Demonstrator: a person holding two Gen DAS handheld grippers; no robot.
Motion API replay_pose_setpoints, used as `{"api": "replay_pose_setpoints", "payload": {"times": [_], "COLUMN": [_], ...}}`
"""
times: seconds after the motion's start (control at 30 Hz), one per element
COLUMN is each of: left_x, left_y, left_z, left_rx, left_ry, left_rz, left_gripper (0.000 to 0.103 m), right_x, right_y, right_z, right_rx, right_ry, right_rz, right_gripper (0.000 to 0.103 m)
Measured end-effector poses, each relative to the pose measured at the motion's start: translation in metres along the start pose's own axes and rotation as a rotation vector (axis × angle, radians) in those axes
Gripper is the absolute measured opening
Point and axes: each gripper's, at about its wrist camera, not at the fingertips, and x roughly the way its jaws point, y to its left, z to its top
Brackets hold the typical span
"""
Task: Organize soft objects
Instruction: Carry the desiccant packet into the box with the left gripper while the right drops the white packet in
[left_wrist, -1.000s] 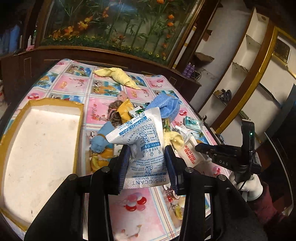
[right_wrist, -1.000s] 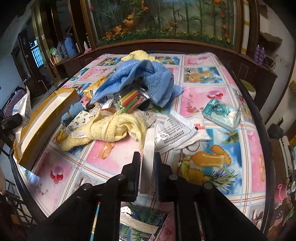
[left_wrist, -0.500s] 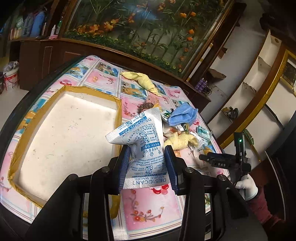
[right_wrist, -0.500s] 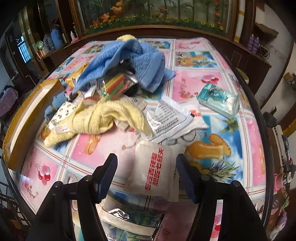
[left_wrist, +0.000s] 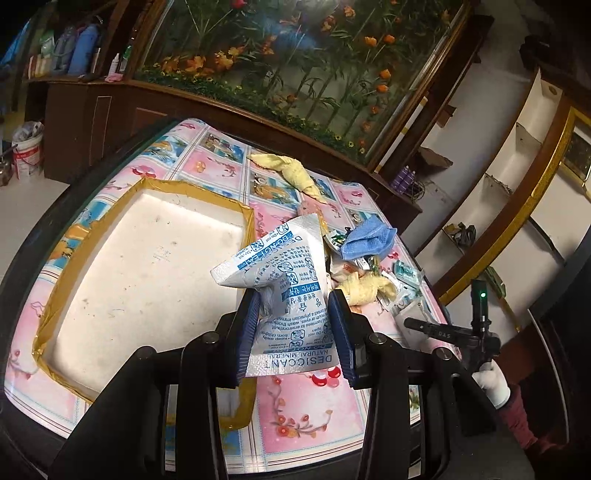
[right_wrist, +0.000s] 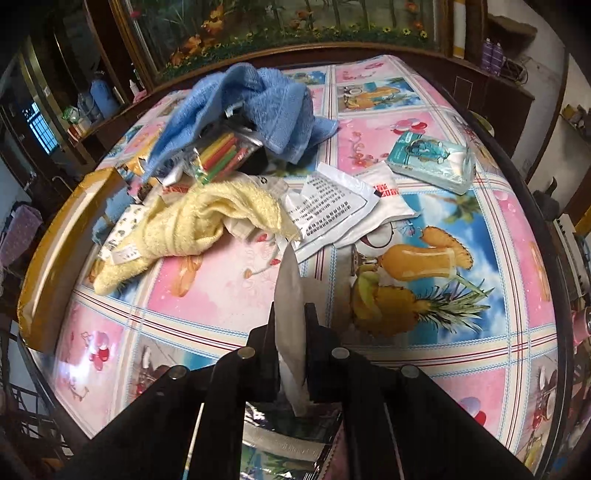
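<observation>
My left gripper is shut on a white and blue desiccant packet and holds it in the air by the right edge of the white tray with a yellow rim. My right gripper is shut on a white sachet, held edge-on just above the table. A pile lies beyond it: a yellow towel, a blue towel, a packet of coloured sticks, white printed sachets and a teal tissue pack.
The tray's side stands at the left of the right wrist view. Another yellow cloth lies at the table's far side. A shiny foil pack lies under my right gripper. The table's dark edge curves along the right.
My right gripper, open over the flat white sachet half a second ago, has shut on it and raised it on edge. My left gripper kept the desiccant packet and drew back a little from the table.
</observation>
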Motion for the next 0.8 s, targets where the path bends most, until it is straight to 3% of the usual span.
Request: {"api": "replay_pose_setpoints", "payload": {"times": [0.13, 0.23, 0.33, 0.47, 0.7, 0.8], "left_x": [-0.001, 0.008, 0.029, 0.066, 0.113, 0.122], "left_y": [0.014, 0.030, 0.056, 0.088, 0.129, 0.148], "left_z": [0.021, 0.042, 0.064, 0.085, 0.097, 0.099], "left_rx": [-0.011, -0.021, -0.073, -0.126, -0.191, -0.269], "left_ry": [-0.003, 0.000, 0.034, 0.080, 0.133, 0.155], "left_rz": [0.024, 0.071, 0.096, 0.094, 0.127, 0.083], "left_gripper": [0.038, 0.038, 0.038, 0.038, 0.039, 0.044], "right_x": [-0.037, -0.044, -0.032, 0.012, 0.078, 0.096], "right_y": [0.047, 0.097, 0.154, 0.210, 0.263, 0.276], "right_z": [0.013, 0.030, 0.049, 0.074, 0.103, 0.108], "right_rx": [-0.083, -0.166, -0.236, -0.283, -0.339, -0.363], "right_ry": [-0.079, -0.089, -0.055, 0.001, 0.062, 0.052], "right_rz": [0.109, 0.232, 0.357, 0.435, 0.408, 0.360], "right_gripper": [0.008, 0.008, 0.008, 0.008, 0.008, 0.010]}}
